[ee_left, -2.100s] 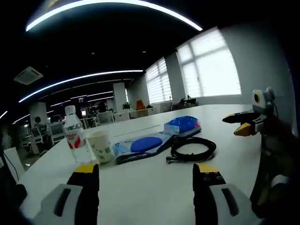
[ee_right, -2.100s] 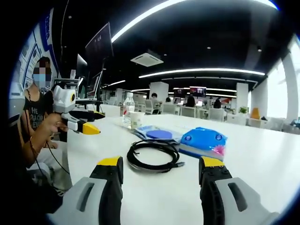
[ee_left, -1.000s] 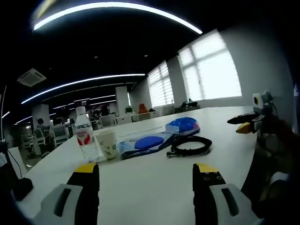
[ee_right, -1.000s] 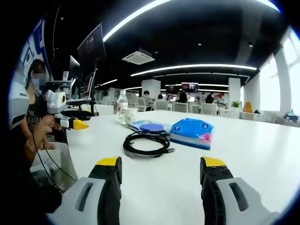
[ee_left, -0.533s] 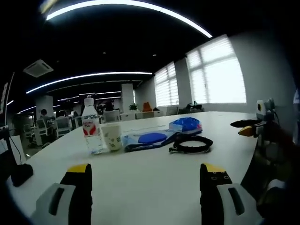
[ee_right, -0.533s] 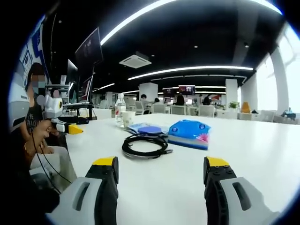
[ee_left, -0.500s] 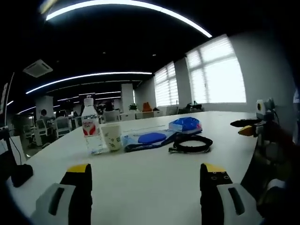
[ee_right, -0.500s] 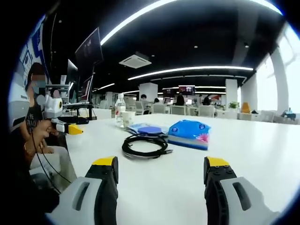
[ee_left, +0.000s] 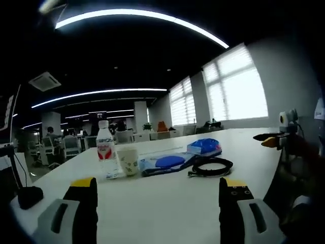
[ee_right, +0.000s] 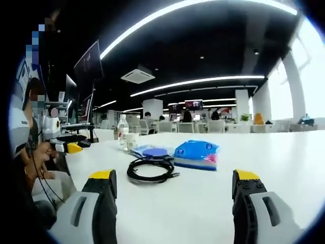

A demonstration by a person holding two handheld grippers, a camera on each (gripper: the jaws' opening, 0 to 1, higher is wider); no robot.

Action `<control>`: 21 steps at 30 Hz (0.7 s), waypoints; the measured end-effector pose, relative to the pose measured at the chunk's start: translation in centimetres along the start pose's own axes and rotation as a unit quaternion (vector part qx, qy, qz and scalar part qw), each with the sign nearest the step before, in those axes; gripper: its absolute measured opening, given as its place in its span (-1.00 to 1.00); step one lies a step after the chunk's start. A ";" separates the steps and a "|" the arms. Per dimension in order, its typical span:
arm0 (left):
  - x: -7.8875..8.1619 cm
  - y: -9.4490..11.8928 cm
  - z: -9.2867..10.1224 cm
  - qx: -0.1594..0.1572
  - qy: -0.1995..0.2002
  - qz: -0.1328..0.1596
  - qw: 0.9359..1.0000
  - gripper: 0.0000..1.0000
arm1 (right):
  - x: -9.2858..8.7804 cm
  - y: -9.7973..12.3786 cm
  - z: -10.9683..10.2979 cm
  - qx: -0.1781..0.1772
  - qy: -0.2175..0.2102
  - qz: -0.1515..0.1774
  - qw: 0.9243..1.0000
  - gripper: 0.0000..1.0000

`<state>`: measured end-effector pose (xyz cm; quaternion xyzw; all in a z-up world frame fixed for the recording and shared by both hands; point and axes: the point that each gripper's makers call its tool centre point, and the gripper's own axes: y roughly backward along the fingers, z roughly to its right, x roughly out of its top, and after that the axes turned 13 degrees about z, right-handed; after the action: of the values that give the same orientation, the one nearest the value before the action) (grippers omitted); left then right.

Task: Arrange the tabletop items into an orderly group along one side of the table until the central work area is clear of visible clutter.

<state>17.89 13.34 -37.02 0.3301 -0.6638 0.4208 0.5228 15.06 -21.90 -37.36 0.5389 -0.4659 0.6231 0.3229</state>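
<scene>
Left gripper view: the left gripper [ee_left: 152, 190] hangs low over the white tabletop [ee_left: 167, 203], its jaws wide apart and holding nothing. The coiled black cable [ee_left: 210, 166] serves as landmark. Just behind it and to its left lies a flat blue-and-white packet [ee_left: 165, 162]; whether the two touch cannot be told. Behind the cable, toward the windows, sits a blue wipes pack [ee_left: 204, 146]. Left of the flat packet stands a paper cup [ee_left: 127, 161], upright, and just beside the cup a clear water bottle [ee_left: 105, 151] with a red label, also upright. Well to the left of the cable, at the tabletop's edge, rests a small black object [ee_left: 29, 195], too dim to identify. Far right of the cable, the right gripper [ee_left: 271, 139] is held by a hand.

Right gripper view: the right gripper's jaws likewise stand wide apart and empty, with the cable ahead between them. The left gripper is well to the cable's left, held in a person's hand [ee_right: 38, 152].
</scene>
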 end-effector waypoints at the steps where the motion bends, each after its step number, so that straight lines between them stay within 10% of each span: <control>1: -0.1 0.1 -0.1 0.001 -0.002 -0.005 1.000 0.99 | 0.1 0.0 0.0 0.000 0.000 0.000 1.000 0.85; 21: -0.3 0.4 -0.8 0.005 -0.011 -0.010 1.000 1.00 | 0.1 -0.3 -0.5 0.001 0.019 -0.010 1.000 0.89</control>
<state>17.95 14.27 -37.28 0.3442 -0.6641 0.4151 0.5179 15.10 -21.38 -37.21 0.5315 -0.4535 0.6309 0.3373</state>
